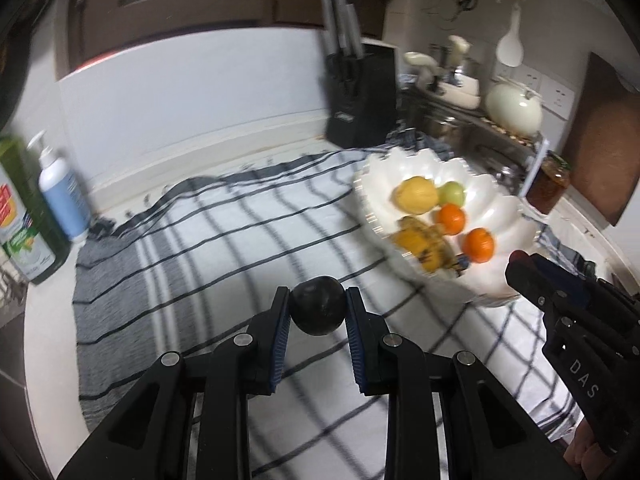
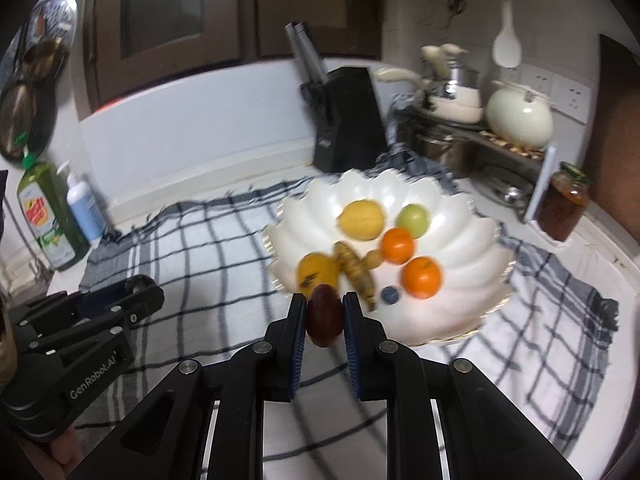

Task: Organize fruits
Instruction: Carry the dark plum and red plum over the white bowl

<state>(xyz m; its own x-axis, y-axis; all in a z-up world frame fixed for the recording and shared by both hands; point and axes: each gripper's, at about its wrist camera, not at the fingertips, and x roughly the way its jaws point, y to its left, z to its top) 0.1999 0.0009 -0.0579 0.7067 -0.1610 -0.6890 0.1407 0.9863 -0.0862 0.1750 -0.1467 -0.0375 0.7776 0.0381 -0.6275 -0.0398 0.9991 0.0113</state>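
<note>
Dark plum (image 1: 318,311) clamped in left gripper (image 1: 318,312), red grape (image 2: 325,316) in right gripper (image 2: 325,317). Best released low over bare porcelain of scalloped bowl (image 2: 460,220), clear of oranges (image 2: 422,277).

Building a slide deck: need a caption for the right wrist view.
Right gripper clamps a dark red fruit before a white scalloped bowl of fruit.

A dark round plum (image 1: 318,311) is clamped between the blue-padded fingers (image 1: 282,336) of the left gripper (image 1: 318,312) above a checked cloth (image 1: 208,248) spread on the bench (image 1: 44,320). To the right, a white scalloped bowl (image 1: 496,216) is seen holding a lemon (image 1: 415,195), a green fruit (image 1: 452,193), two oranges (image 1: 478,245) and bananas (image 1: 424,246). The right gripper (image 1: 520,266) is seen just beside the bowl's near rim.
</note>
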